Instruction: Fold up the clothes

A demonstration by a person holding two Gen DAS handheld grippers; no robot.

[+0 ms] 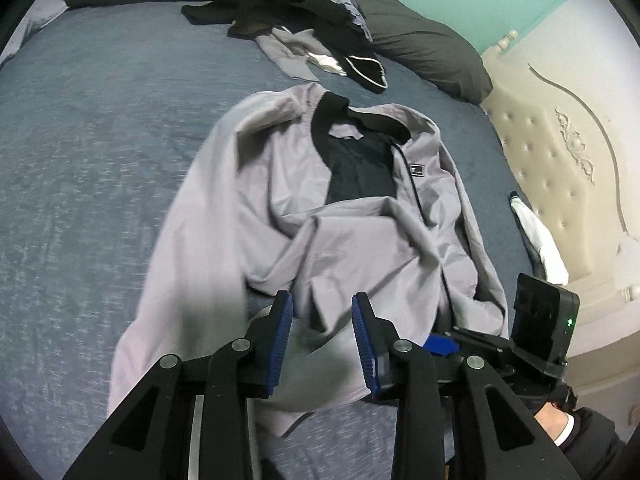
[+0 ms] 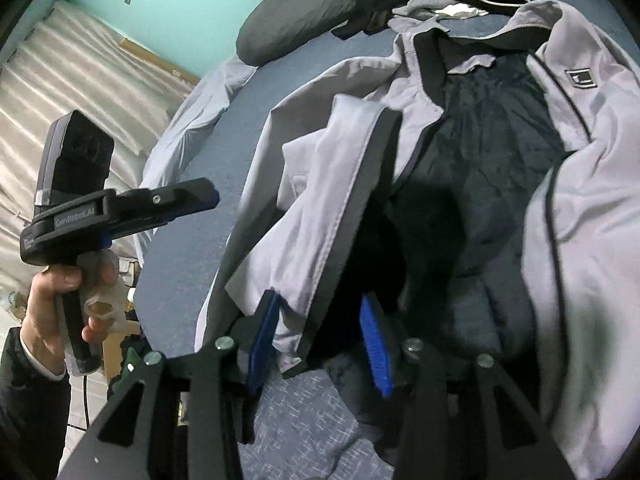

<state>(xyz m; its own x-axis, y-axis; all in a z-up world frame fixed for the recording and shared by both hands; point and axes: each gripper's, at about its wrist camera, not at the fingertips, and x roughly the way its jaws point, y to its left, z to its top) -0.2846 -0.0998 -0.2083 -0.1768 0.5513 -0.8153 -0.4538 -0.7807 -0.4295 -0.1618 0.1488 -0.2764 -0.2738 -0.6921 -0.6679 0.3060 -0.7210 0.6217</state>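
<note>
The left gripper [image 1: 322, 338] hangs with jaws parted and nothing between the pads – the grey jacket [image 1: 332, 216] lies crumpled just beyond on the blue bed [image 1: 100, 128].

In the right wrist view the right gripper [image 2: 320, 344] stands spread too, a jacket cuff [image 2: 320, 216] lying loose between its fingers.

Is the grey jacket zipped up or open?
Open. The grey jacket lies on the bed with its front parted, so the dark lining shows between the two sides.
</note>
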